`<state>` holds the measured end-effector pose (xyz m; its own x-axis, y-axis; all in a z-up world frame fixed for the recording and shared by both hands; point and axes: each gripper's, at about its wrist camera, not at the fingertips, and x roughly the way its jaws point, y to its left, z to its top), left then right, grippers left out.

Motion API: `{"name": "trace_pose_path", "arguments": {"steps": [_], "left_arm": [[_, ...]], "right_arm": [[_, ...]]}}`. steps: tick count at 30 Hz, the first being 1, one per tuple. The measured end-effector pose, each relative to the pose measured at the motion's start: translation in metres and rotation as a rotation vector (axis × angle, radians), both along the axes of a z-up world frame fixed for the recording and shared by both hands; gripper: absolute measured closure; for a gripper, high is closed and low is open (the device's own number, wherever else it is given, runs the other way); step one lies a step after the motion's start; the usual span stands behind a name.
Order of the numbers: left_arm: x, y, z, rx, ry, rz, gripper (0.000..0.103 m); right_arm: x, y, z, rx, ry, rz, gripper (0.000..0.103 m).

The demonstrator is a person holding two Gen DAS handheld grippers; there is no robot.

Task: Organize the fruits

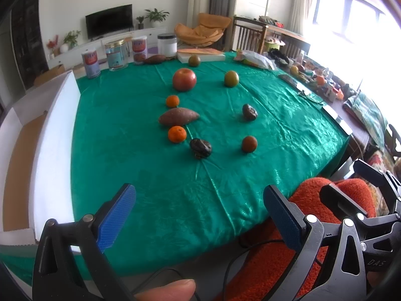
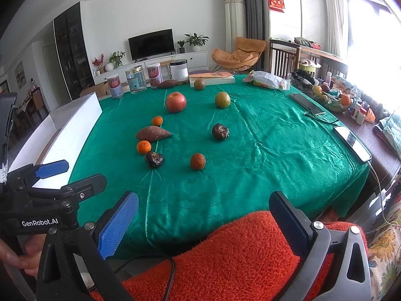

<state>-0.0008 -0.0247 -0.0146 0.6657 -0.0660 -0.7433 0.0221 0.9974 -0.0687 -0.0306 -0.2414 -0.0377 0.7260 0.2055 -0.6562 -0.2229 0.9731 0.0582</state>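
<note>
Both the left gripper (image 1: 199, 215) and the right gripper (image 2: 203, 222) hang wide open and empty at the near edge of the table, well short of the fruit. On the glossy green cloth (image 1: 150, 175) lie a round red apple (image 1: 184, 79), small oranges (image 1: 177, 134) and wrinkled dark fruits (image 1: 200, 148) — and a tapered sweet potato (image 1: 178, 116), long axis running left to right.

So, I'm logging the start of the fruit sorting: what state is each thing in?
Left tongs: open, empty, short of the table.
Right tongs: open, empty.
Red apple: loose on the green cloth.
Sweet potato: lying on its side.
Two dark fruits: shrivelled.
White box: open.
</note>
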Motion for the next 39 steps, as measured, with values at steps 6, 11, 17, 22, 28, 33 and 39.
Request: {"name": "trace_pose_path", "arguments": {"steps": [6, 11, 17, 22, 28, 33, 39], "left_arm": [[0.001, 0.001, 0.001, -0.004, 0.007, 0.004, 0.001], [-0.001, 0.012, 0.003, -0.013, -0.010, 0.037, 0.001], [0.011, 0.024, -0.015, 0.000, 0.039, 0.068, 0.001], [0.034, 0.028, -0.036, 0.068, 0.061, 0.090, 0.001], [0.059, 0.032, -0.065, 0.084, 0.089, 0.122, 0.001], [0.071, 0.039, -0.085, 0.102, 0.085, 0.135, 0.001], [0.086, 0.051, -0.107, 0.068, 0.139, 0.143, 0.000]], "right_arm": [[-0.004, -0.010, 0.013, 0.025, -0.050, -0.016, 0.000], [-0.028, -0.050, 0.063, -0.076, -0.315, -0.284, 0.000], [-0.005, -0.041, 0.040, 0.037, -0.148, -0.110, 0.000], [0.016, -0.014, 0.005, 0.046, -0.077, 0.029, 0.000], [0.048, 0.007, -0.030, -0.017, -0.032, 0.083, 0.000], [0.063, 0.002, -0.047, -0.031, 0.033, 0.015, 0.000], [0.062, -0.007, -0.051, -0.011, 0.043, -0.023, 0.000]]}}
